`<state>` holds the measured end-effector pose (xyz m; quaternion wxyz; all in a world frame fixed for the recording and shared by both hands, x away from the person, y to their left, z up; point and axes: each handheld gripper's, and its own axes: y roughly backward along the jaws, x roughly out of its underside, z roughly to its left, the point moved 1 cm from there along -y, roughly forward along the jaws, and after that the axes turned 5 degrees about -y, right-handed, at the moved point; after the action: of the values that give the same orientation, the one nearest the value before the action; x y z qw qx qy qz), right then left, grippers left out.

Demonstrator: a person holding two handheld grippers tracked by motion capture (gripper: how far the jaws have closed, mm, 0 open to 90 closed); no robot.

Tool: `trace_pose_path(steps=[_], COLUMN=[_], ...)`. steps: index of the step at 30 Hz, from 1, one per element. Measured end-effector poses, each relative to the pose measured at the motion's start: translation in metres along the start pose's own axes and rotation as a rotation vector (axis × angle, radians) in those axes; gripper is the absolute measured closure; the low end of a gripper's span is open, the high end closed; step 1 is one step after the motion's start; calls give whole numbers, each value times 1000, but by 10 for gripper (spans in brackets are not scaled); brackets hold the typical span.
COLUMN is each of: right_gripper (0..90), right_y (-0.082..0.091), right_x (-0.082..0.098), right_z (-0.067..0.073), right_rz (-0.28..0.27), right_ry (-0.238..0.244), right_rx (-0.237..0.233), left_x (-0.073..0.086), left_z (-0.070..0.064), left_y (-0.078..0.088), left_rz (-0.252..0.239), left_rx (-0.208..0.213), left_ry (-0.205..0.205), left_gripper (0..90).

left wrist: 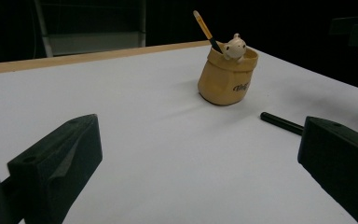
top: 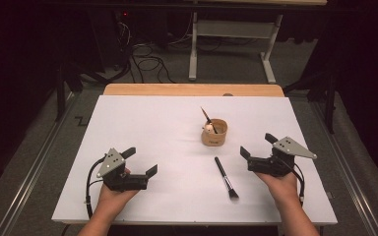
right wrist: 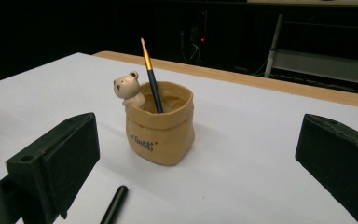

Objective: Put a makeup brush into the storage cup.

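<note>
A brush (top: 226, 177) lies on the table (top: 142, 118) before the cup (top: 214, 133), which holds a second brush (top: 207, 118).

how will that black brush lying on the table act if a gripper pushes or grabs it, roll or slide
The black brush has a thin round handle lying flat on the smooth white table, so a sideways push would probably roll it. It looks light and stiff, though the bristle end likely flexes. Its slim handle may slip unless the right gripper fingers close squarely across it.

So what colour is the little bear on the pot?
The little bear is cream-white, peeking over the tan pot's rim. It shows best in the right gripper view.
</note>
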<state>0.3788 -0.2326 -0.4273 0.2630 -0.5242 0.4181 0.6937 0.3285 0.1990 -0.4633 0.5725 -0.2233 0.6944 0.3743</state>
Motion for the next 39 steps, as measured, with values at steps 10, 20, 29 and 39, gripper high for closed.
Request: trace_pose_path(steps=[10, 20, 29, 39], right_gripper=[4, 4, 4, 5], right_y=[19, 25, 24, 19], right_x=[19, 36, 39, 38], right_z=[-3, -7, -12, -12], right_rz=[-6, -8, 1, 42], right_ry=[15, 15, 11, -2], right_rx=[15, 38, 72, 104], left_x=[0, 4, 15, 16], left_z=[1, 19, 21, 18], left_y=[4, 15, 23, 22], left_rz=[-9, 37, 20, 30], left_rx=[-16, -50, -55, -22], left_ry=[-6, -42, -1, -26], left_gripper=[9, 8, 12, 4])
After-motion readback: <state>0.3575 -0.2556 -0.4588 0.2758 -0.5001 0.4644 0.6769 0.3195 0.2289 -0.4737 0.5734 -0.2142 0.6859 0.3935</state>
